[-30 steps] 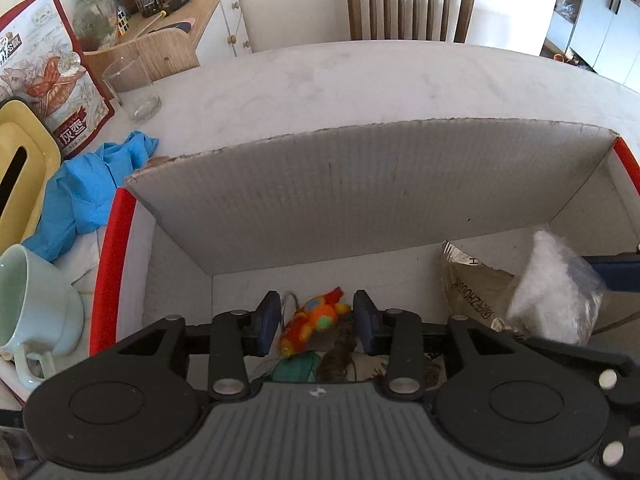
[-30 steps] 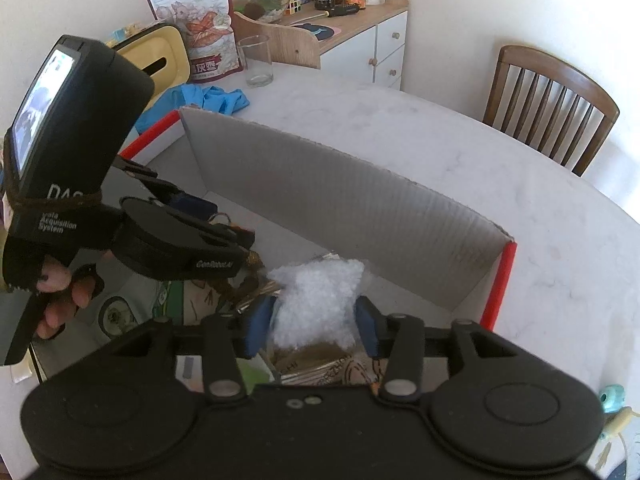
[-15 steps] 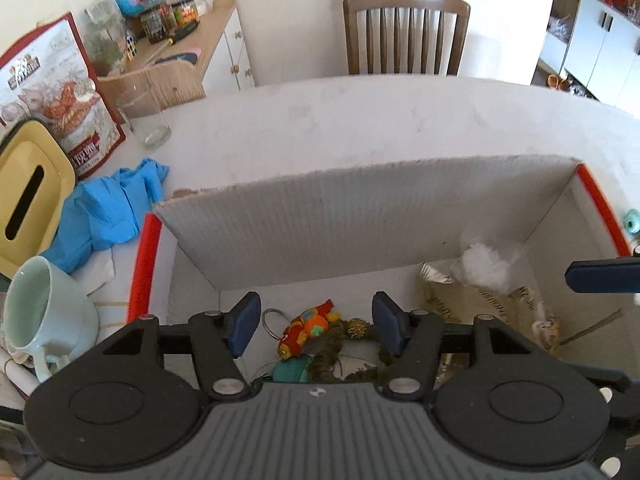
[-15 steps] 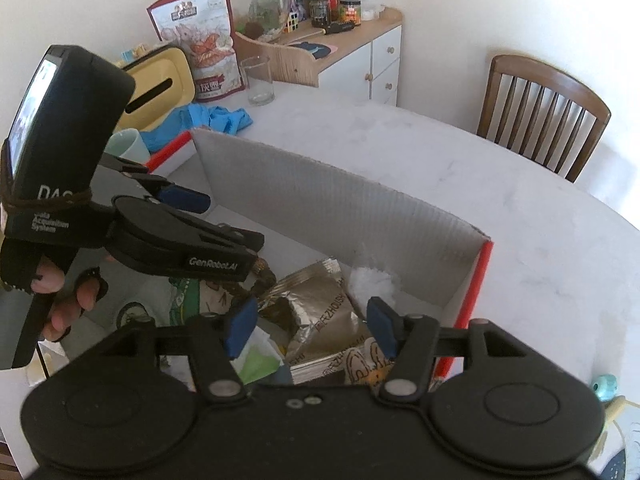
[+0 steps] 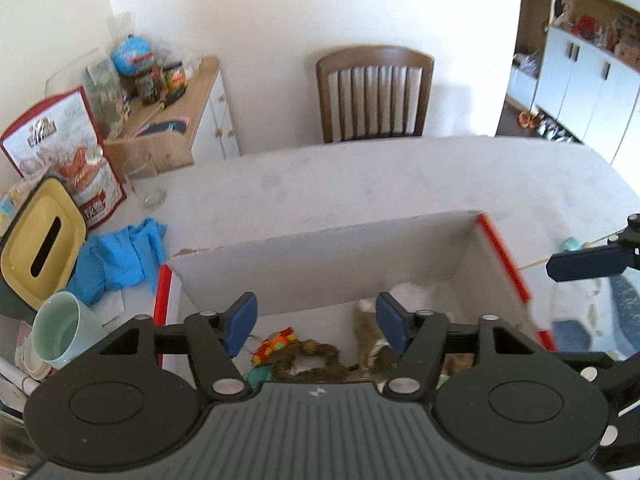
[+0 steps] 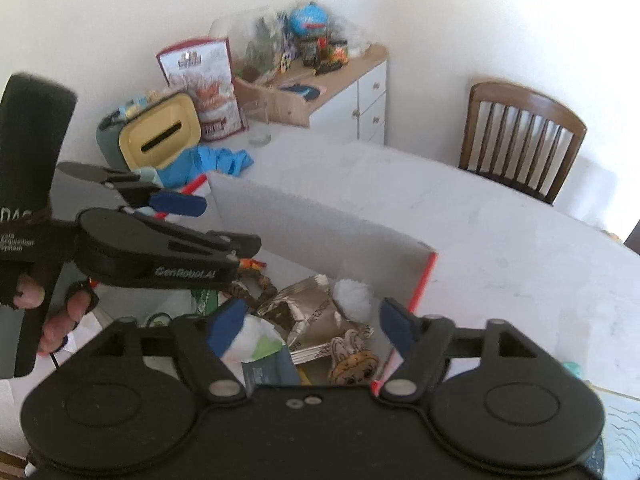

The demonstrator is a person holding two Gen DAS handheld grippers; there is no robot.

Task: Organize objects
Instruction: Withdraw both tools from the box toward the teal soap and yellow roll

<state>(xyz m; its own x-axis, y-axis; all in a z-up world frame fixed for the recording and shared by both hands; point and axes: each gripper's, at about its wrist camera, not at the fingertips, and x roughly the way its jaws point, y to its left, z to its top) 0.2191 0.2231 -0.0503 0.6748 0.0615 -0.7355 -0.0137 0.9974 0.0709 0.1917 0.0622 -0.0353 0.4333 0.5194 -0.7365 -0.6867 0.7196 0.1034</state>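
A cardboard box (image 5: pixel 320 264) with red edges stands on the white table; it also shows in the right wrist view (image 6: pixel 320 232). Inside lie an orange toy keychain (image 5: pixel 276 344), a braided brown ring (image 6: pixel 256 280), a foil snack packet (image 6: pixel 312 312), a white fluffy bag (image 6: pixel 354 294) and a bunny charm (image 6: pixel 352 356). My left gripper (image 5: pixel 316 320) is open and empty above the box's near side. My right gripper (image 6: pixel 316 324) is open and empty above the box's right end. The left gripper (image 6: pixel 180 204) shows at the left in the right wrist view.
Left of the box lie a blue cloth (image 5: pixel 120 256), a mint mug (image 5: pixel 60 332), a yellow tissue box (image 5: pixel 44 236), a glass (image 5: pixel 144 184) and a snack bag (image 5: pixel 68 152). A wooden chair (image 5: pixel 374 92) stands behind the table, a cabinet (image 5: pixel 192 112) at the wall.
Both grippers opened wider and lifted up away from the box. The right gripper let go of the white fluffy bag, which now lies in the box's far right corner.
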